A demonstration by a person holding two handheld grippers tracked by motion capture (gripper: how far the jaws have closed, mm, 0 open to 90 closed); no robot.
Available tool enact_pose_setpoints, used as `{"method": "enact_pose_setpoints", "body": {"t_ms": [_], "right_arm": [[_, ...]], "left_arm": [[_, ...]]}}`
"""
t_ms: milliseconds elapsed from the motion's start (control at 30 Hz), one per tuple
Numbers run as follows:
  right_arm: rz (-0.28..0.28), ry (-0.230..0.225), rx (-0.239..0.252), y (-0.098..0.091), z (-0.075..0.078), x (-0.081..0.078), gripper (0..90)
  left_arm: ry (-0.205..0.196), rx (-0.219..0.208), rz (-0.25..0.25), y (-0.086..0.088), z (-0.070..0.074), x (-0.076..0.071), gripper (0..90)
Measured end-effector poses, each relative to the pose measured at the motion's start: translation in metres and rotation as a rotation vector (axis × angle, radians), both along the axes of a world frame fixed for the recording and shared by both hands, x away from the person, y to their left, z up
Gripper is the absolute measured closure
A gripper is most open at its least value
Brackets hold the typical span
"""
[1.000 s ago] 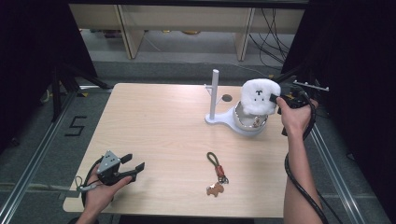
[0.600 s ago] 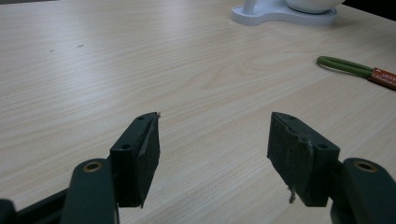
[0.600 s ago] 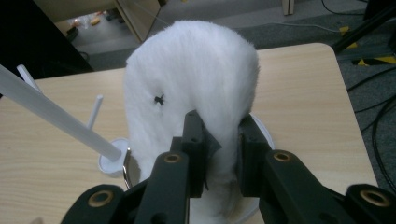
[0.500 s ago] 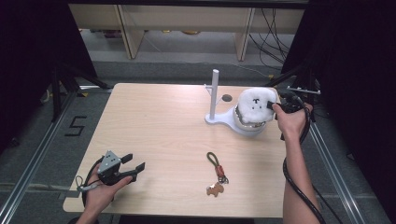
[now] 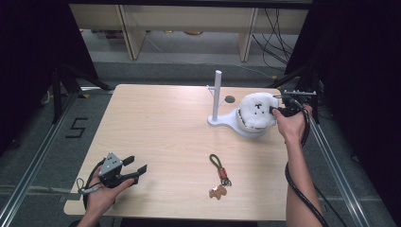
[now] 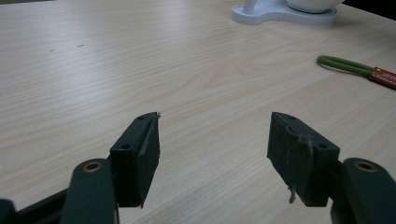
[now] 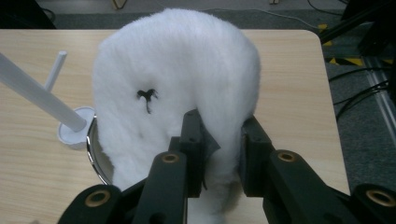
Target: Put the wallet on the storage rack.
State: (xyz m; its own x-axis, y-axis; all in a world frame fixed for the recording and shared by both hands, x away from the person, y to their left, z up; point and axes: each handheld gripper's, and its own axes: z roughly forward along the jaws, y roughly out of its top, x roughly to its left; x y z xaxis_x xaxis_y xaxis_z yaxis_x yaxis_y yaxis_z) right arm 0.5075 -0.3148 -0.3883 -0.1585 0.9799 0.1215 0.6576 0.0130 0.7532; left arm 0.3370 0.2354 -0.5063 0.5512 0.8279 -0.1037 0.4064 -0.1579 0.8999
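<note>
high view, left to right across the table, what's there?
left gripper → keychain → white stand post → white plush → right gripper

Near your table edge [image 5: 156,118] lies a green-looped keychain [image 5: 218,171], with a small dark disc [image 5: 230,99] far back.

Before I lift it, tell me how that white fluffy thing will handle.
The white plush likely squashes: the right tool pinches its fur into a narrow fold. It probably droops, as it slumps over the bowl. Seemingly light.
</note>
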Motion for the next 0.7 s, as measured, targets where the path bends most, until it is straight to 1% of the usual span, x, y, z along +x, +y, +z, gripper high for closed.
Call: {"method": "enact_pose_setpoints", "body": {"t_ms": [33,67,100,133,167,200,233,300,333,400,433,467,533,567,600,633,667,700], "right_arm": [[-0.015,0.027,-0.011,0.003,0.0,-0.001,75.2],[-0.002,0.0,-0.028,0.003,-0.003,0.001,75.0],[-0.002,0.0,-0.028,0.003,-0.003,0.001,75.0],[0.009,0.025,-0.051,0.002,-0.002,0.001,74.9],[0.009,0.019,-0.066,0.002,-0.005,0.001,74.7],[-0.006,0.038,-0.036,0.004,-0.005,0.001,74.6],[0.004,0.026,-0.067,0.002,-0.007,0.001,74.4],[0.008,0.025,-0.073,0.002,-0.007,0.001,74.3],[0.016,0.023,-0.063,0.002,-0.009,0.002,73.9],[0.013,0.026,-0.062,0.002,-0.009,0.001,73.5],[0.008,0.011,-0.075,0.003,-0.011,0.002,72.9],[0.017,0.021,-0.09,0.002,-0.011,0.002,71.6],[0.0,0.022,-0.076,0.003,-0.011,0.001,69.6],[-0.035,0.027,-0.039,0.007,-0.011,0.0,68.5],[0.005,0.003,-0.079,0.001,-0.012,0.001,67.2],[-0.002,0.014,-0.068,0.0,-0.01,-0.001,64.0],[-0.002,0.014,-0.068,0.0,-0.01,-0.001,64.0],[-0.006,0.001,-0.065,0.001,-0.011,-0.002,61.8]], "left_arm": [[-0.001,-0.003,-0.001,0.0,0.0,0.0,33.9],[-0.003,-0.004,-0.001,0.0,0.0,0.0,33.9],[-0.004,-0.005,-0.001,0.0,0.0,0.0,33.9],[-0.003,-0.005,0.0,0.0,0.0,0.0,33.8],[-0.003,-0.005,0.0,0.0,0.0,0.0,33.8],[-0.002,-0.004,0.0,0.0,0.0,0.0,33.8],[-0.001,-0.002,0.001,0.001,0.0,0.0,33.8],[0.0,-0.001,0.001,0.0,0.0,0.0,33.8],[0.0,-0.003,0.001,0.0,0.0,0.0,33.8],[-0.001,0.0,-0.001,0.0,0.0,0.0,33.8],[-0.006,-0.006,-0.008,0.0,-0.001,0.0,33.8],[-0.006,-0.008,-0.009,-0.001,-0.001,0.0,33.8],[-0.005,-0.009,-0.01,-0.001,-0.001,0.0,33.8],[-0.005,-0.007,-0.008,0.0,-0.001,0.0,33.8],[-0.002,-0.003,-0.003,0.0,0.0,0.0,33.8],[-0.003,-0.001,-0.003,0.0,0.0,0.0,33.8],[-0.002,0.003,-0.003,0.0,0.0,0.0,33.8],[-0.001,0.005,-0.004,-0.001,0.0,0.0,33.8]]}}
